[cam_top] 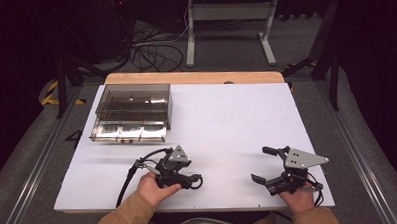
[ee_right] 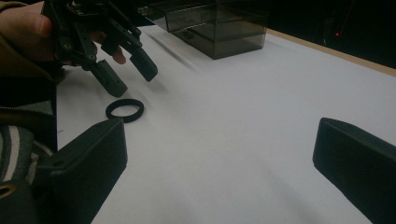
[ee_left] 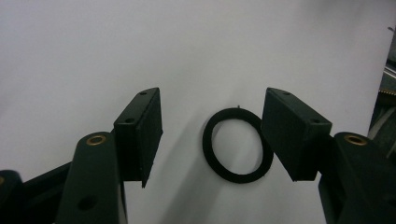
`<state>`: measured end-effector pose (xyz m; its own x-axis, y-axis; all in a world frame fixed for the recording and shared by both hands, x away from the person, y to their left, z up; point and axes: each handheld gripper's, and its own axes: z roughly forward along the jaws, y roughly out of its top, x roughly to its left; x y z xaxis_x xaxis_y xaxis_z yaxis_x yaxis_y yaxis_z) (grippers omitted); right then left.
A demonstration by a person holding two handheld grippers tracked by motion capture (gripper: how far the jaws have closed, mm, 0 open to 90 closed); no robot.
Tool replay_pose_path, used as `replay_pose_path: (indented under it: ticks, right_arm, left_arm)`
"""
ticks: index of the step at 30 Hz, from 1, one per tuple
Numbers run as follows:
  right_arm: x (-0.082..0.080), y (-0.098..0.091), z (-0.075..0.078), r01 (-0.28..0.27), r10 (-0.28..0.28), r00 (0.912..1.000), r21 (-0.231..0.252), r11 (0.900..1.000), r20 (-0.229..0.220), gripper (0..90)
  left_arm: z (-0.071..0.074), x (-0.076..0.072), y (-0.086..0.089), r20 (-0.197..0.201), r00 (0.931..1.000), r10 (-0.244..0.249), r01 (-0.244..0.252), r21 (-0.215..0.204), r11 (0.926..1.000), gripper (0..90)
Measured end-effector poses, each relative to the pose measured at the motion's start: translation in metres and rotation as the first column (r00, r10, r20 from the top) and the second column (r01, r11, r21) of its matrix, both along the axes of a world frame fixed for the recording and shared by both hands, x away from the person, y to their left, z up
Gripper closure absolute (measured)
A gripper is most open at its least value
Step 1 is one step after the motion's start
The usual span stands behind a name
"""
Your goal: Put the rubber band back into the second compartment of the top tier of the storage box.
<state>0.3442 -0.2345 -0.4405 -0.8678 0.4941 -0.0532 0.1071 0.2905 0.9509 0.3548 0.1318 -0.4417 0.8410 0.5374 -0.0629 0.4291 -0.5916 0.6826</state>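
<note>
A black rubber ring [ee_left: 238,145] lies flat on the white table top [ee_left: 140,46]. My left gripper [ee_left: 212,95] hangs over it with both jaws apart, one on each side of the ring, and the pads do not touch it. In the right gripper view the ring [ee_right: 124,111] sits just below the left gripper [ee_right: 126,74], which tilts down toward it from a hand. From above, the left gripper [cam_top: 187,179] is near the table's front edge, left of centre. My right gripper [cam_top: 264,164] stands wide open with nothing in it, its jaws [ee_right: 219,154] aimed across bare table.
A smoke-tinted clear drawer box [cam_top: 134,106] stands at the back left, its bottom drawer [cam_top: 128,130] pulled out toward me. The same box [ee_right: 215,25] appears far off in the right gripper view. Cables and a desk frame [cam_top: 228,26] lie on the floor beyond the table.
</note>
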Motion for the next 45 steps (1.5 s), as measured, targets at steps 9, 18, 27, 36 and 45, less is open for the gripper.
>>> replay_pose_path:
  ticks: [9,18,27,36,45]
  right_arm:
    - [0.0,0.0,0.0,-0.003,0.003,1.0,-0.003,1.0,-0.001,3.6]
    - [0.0,0.001,-0.001,-0.005,0.005,1.0,-0.003,1.0,-0.004,3.6]
    - [0.0,0.001,-0.001,-0.008,0.008,1.0,-0.004,1.0,-0.005,3.6]
    - [0.001,0.001,-0.001,-0.011,0.011,0.9999,-0.004,0.9999,-0.006,3.5]
    - [0.001,0.001,-0.001,-0.013,0.013,0.9999,-0.006,0.9999,-0.007,3.6]
  left_arm:
    - [-0.003,0.001,-0.002,-0.012,0.9999,-0.006,0.006,0.031,0.9995,41.4]
    - [-0.008,0.001,-0.004,-0.031,0.9995,0.002,-0.001,0.034,0.9994,49.5]
    - [-0.012,0.0,-0.007,-0.03,0.9995,-0.007,0.009,0.052,0.9986,62.1]
    - [-0.013,0.001,-0.007,-0.024,0.9997,-0.007,0.009,0.076,0.997,74.3]
    - [-0.011,0.001,-0.007,-0.006,1.0,-0.007,0.008,0.093,0.9956,85.4]
